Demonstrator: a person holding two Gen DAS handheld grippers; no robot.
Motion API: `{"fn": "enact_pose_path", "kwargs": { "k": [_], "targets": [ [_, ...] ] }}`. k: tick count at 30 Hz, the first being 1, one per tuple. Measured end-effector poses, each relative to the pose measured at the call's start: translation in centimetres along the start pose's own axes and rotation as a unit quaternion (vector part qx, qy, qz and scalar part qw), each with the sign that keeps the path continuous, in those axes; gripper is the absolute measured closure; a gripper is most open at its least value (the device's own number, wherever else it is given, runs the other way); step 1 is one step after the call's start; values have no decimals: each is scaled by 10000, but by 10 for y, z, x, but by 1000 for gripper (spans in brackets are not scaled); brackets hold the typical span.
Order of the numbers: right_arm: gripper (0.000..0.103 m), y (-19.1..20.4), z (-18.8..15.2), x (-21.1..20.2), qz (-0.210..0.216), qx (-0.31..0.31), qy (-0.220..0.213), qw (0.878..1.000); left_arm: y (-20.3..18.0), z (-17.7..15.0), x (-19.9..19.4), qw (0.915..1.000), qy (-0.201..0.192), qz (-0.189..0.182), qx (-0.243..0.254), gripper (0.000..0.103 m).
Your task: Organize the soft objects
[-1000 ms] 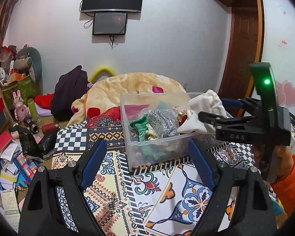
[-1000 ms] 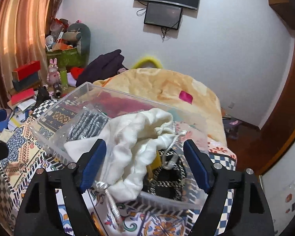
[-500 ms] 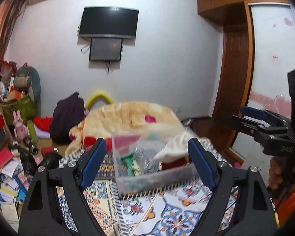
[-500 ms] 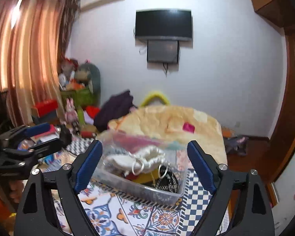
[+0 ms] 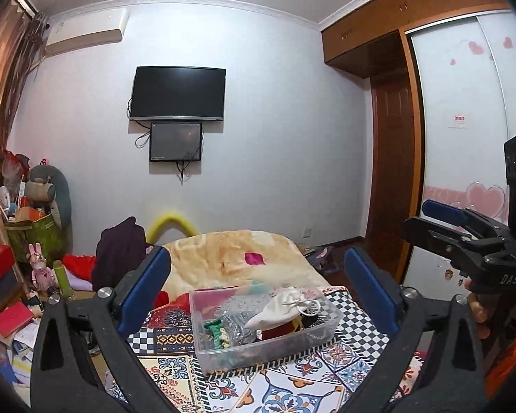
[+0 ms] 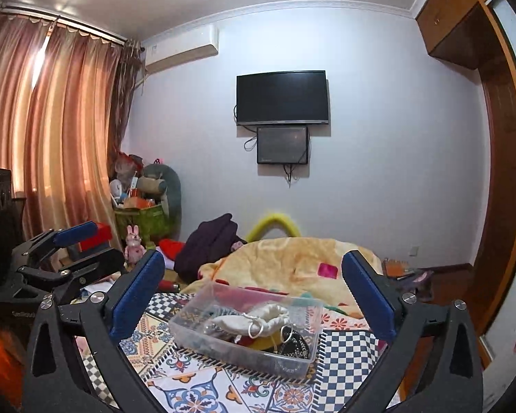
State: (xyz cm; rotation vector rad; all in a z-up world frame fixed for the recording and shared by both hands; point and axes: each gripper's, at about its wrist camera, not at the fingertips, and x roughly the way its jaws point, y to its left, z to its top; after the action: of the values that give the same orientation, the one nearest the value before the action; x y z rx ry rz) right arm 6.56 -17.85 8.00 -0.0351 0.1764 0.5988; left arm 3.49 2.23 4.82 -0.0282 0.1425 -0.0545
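- Left wrist view: a clear plastic box point(image 5: 263, 335) sits on a patterned cloth point(image 5: 292, 378) covering the surface, packed with soft odds and ends, a white drawstring pouch point(image 5: 282, 311) lying on top of the heap.
- Beside the pouch in the box are a green knitted piece point(image 5: 214, 328) and a grey beaded bundle point(image 5: 235, 316); gathering them in one container looks to be the point of the tidy-up.
- Left hand-held gripper point(image 5: 256, 292) hangs above and well back from the box, jaws spread wide, nothing between them.
- Right hand-held gripper point(image 6: 253, 290) is likewise raised and level, jaws wide and empty, the box framed between its blue pads point(image 6: 136, 296).
- Each tool appears in the other's view, held out to the side at about the same height; fingers point(image 5: 478, 313) of the person's right hand wrap its handle.
- Judging by the raised, empty tools and the filled box, the sorting seems at or near its end.
- Behind, a yellow blanket point(image 5: 237, 258) covers the bed, and a dark television point(image 5: 178, 93) hangs on the wall.
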Motion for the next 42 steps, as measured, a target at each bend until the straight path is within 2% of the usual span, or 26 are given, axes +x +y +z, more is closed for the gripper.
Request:
{"fn": "enact_pose_path", "kwargs": {
  "k": [13, 42],
  "targets": [
    [0, -1, -10, -4, -68, 40, 34, 10000, -5, 1, -2, 10000, 57, 16, -8, 0],
    [0, 1, -7, -12, -56, 17, 22, 10000, -8, -2, -3, 9999, 128, -7, 83, 0]
  ]
}}
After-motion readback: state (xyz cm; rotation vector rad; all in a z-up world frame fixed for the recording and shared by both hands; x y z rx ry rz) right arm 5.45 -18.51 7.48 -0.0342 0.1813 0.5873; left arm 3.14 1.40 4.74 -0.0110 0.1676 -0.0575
